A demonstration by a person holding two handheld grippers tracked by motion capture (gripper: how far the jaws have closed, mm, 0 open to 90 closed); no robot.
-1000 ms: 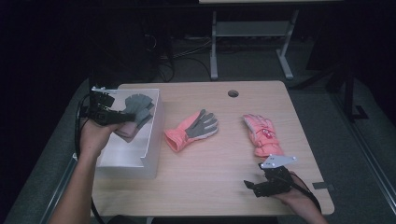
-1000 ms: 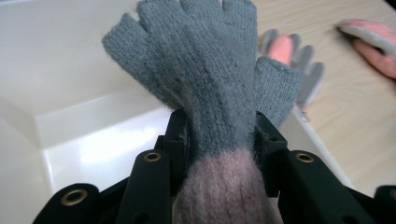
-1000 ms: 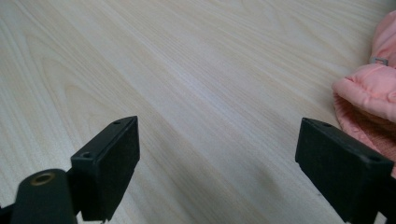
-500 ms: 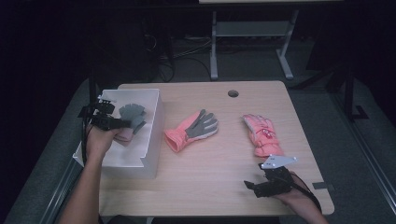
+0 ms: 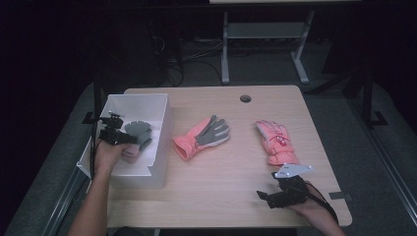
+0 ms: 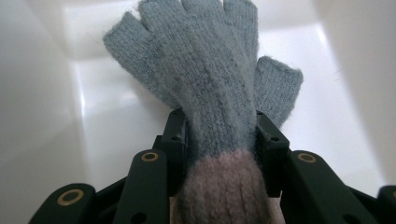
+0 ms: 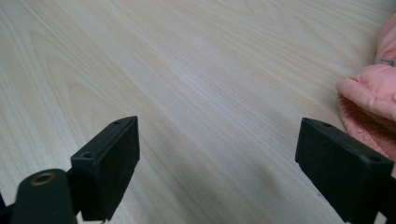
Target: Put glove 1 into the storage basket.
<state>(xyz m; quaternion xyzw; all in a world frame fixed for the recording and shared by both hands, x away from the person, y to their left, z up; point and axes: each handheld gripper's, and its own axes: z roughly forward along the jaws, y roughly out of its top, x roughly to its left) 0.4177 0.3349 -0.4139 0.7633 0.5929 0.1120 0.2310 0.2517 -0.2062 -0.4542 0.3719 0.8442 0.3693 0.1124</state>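
A grey knit fingerless glove (image 5: 140, 132) with a dusky pink cuff hangs low inside the white box (image 5: 164, 147) at the table's left. My left gripper (image 5: 128, 139) is shut on it. In the left gripper view the pads press both sides of the glove (image 6: 205, 70) just above the cuff, with my left gripper (image 6: 219, 135) pointing into the box (image 6: 46, 93). My right gripper (image 5: 263, 196) rests near the table's front right, open. Between its jaws (image 7: 217, 154) lies only bare wood.
A salmon glove with a grey palm (image 5: 204, 135) lies mid-table beside the box. A padded pink glove (image 5: 275, 141) lies right of it, just beyond my right gripper, and its cuff (image 7: 373, 93) shows in the right gripper view. A cable hole (image 5: 245, 98) sits near the far edge.
My left hand has sunk into the box with the grey glove and come a little toward the near side. The right gripper and the two gloves on the table have stayed put.
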